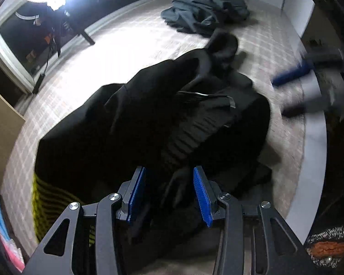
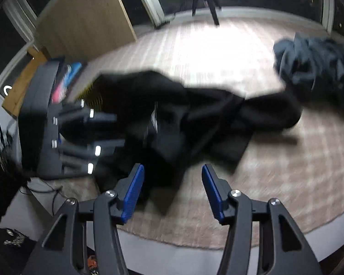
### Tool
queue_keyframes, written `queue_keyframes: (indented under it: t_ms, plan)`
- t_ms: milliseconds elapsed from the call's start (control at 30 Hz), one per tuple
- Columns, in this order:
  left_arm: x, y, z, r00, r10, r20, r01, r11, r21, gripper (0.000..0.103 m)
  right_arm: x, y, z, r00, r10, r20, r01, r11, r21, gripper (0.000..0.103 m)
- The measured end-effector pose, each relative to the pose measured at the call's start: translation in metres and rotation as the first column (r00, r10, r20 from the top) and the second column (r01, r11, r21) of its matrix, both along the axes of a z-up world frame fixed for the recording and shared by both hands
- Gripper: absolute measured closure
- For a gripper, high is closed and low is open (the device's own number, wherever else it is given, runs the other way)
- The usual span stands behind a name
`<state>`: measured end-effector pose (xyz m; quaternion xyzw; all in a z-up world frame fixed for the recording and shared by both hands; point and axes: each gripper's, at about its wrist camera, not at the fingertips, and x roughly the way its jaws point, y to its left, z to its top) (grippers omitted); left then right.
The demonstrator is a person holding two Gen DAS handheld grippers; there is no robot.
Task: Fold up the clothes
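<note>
1. Left wrist view: the left gripper point(image 1: 169, 194) hangs low over a black garment point(image 1: 149, 119), its blue ribbed pads point(image 1: 203, 197) set moderately apart. A dark fold of the cloth lies between the fingers, though I cannot tell whether either pad touches it; nothing is pinched.
2. The garment is matte and heavy-looking, heaped in soft ridges with a ribbed band running across its middle, and it lies on a pale, checked bed cover point(image 1: 117, 52). A yellow-and-black striped fabric point(image 1: 45, 199) peeks out from under its near-left edge.
3. A crumpled grey-blue clothes pile point(image 1: 206, 9) sits well apart at the far end of the bed. The right gripper point(image 1: 293, 75) appears at the right edge as a blue-and-dark blur.
4. Right wrist view: the right gripper point(image 2: 173, 188) is spread wide with nothing between its smooth blue pads, hovering near the garment's point(image 2: 172, 114) front edge over the cover point(image 2: 286, 171).
5. The left gripper point(image 2: 103, 137) shows at left, blurred, against the black cloth. The grey-blue pile point(image 2: 316, 66) lies at far right.
</note>
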<state>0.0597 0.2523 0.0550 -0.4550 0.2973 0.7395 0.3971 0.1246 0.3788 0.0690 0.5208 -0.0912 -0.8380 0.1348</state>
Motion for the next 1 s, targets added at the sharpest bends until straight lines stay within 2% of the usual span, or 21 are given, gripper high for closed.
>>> queue_keyframes:
  t_ms: [67,100,133,200,300,467,533,600,667,700,733,833,933,1000]
  plan:
    - [-0.008,0.001,0.002,1.0,0.009,0.002,-0.009,1.0,0.009,0.062,-0.009,-0.009,-0.015,1.0,-0.003,0.006,0.003,1.0,0.011,0.052]
    - [-0.012,0.002,0.002,1.0,0.014,0.003,-0.014,1.0,0.013,0.062,-0.017,-0.014,-0.023,1.0,-0.011,0.015,0.01,1.0,0.026,0.072]
    - [-0.017,0.001,0.005,1.0,0.021,0.001,-0.021,1.0,0.02,0.062,-0.024,-0.017,-0.028,0.999,-0.019,0.028,0.018,0.999,0.039,0.098]
    - [-0.026,-0.002,0.012,0.999,0.045,-0.01,-0.044,0.998,0.039,0.061,-0.038,-0.013,-0.021,0.999,-0.046,0.012,0.046,0.999,0.009,0.1]
    - [-0.033,-0.013,0.029,0.997,0.072,-0.026,-0.069,0.994,0.087,0.06,-0.056,-0.002,0.013,0.994,-0.076,-0.075,0.071,0.996,-0.062,0.1]
    - [-0.029,-0.026,0.037,0.996,0.087,-0.005,-0.086,0.987,0.136,0.057,-0.078,-0.001,0.063,0.983,-0.043,-0.181,0.04,0.999,-0.017,0.1]
    - [-0.026,-0.026,0.033,0.995,0.092,-0.027,-0.088,0.989,0.122,0.057,-0.084,-0.002,0.075,0.98,-0.033,-0.196,0.031,0.999,-0.011,0.1]
    - [-0.031,-0.024,0.028,0.993,0.111,-0.032,-0.107,0.988,0.11,0.057,-0.088,0.002,0.085,0.98,-0.029,-0.196,0.021,0.999,-0.044,0.1]
    - [-0.04,-0.021,0.028,0.99,0.136,-0.034,-0.131,0.984,0.117,0.068,-0.087,0.005,0.096,0.979,-0.023,-0.201,0.011,0.998,-0.059,0.1]
    - [-0.045,-0.02,0.028,0.988,0.149,-0.034,-0.144,0.982,0.121,0.079,-0.086,0.005,0.102,0.978,-0.015,-0.208,0.006,0.999,-0.042,0.1]
    - [-0.05,-0.019,0.028,0.986,0.161,-0.035,-0.156,0.98,0.125,0.079,-0.085,0.006,0.107,0.976,-0.002,-0.217,0.001,1.0,-0.004,0.1]
    - [-0.072,-0.041,0.053,0.974,0.225,0.009,-0.221,0.947,0.235,0.08,-0.089,0.015,0.11,0.979,0.013,-0.205,0.008,0.995,0.099,0.1]
    - [-0.101,-0.059,0.073,0.959,0.27,0.082,-0.281,0.904,0.321,0.084,-0.104,0.025,0.091,0.987,-0.005,-0.163,0.027,0.991,0.13,0.1]
    - [-0.125,-0.065,0.076,0.944,0.313,0.101,-0.329,0.891,0.312,0.099,-0.117,0.025,0.067,0.993,-0.005,-0.118,0.021,0.991,0.131,0.1]
